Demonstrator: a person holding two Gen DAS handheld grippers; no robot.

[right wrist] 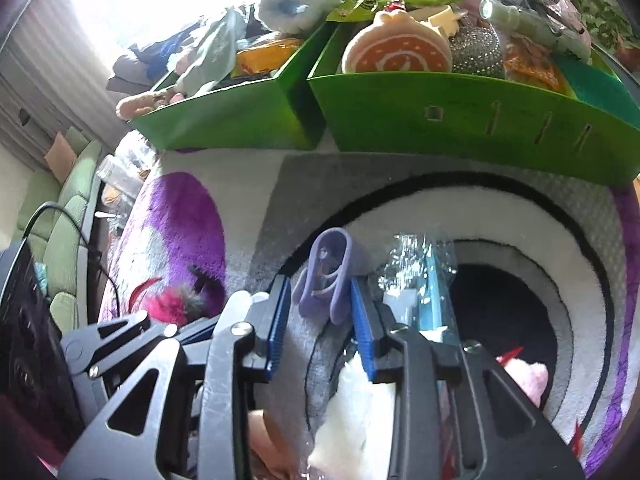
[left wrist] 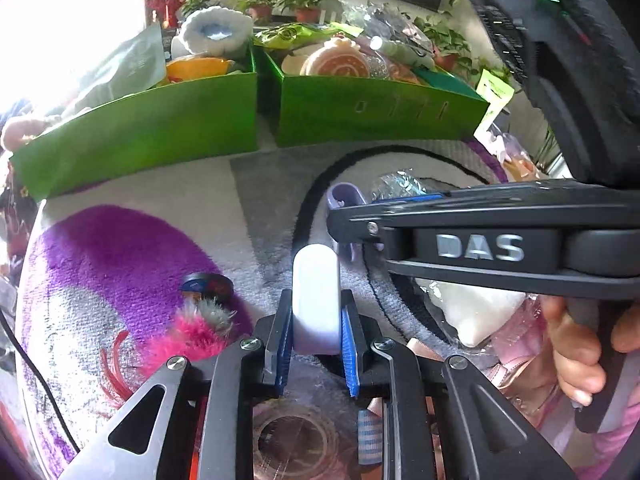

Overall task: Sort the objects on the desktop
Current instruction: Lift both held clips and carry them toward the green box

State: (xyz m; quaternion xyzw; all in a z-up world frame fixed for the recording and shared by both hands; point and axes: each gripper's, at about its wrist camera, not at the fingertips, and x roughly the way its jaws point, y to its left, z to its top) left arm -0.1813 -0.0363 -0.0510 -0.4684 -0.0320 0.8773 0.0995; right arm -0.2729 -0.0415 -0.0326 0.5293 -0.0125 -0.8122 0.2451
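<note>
Pinching a white capsule (left wrist: 316, 300), the left hand-held gripper (left wrist: 316, 344) sits well short of the green boxes (left wrist: 372, 116).

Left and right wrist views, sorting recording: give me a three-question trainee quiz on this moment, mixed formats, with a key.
1. True or false: the left gripper is shut on a white capsule-shaped case.
2. Multiple choice: what lies between the fingers of the right gripper? A) a lilac plastic clip B) a metal spoon C) a red mug
3. Fill in: the swirl-patterned plush roll sits in a ____ box.

Key: 1 true; 2 A, though the pads do not visibly press it; 3 green.
</note>
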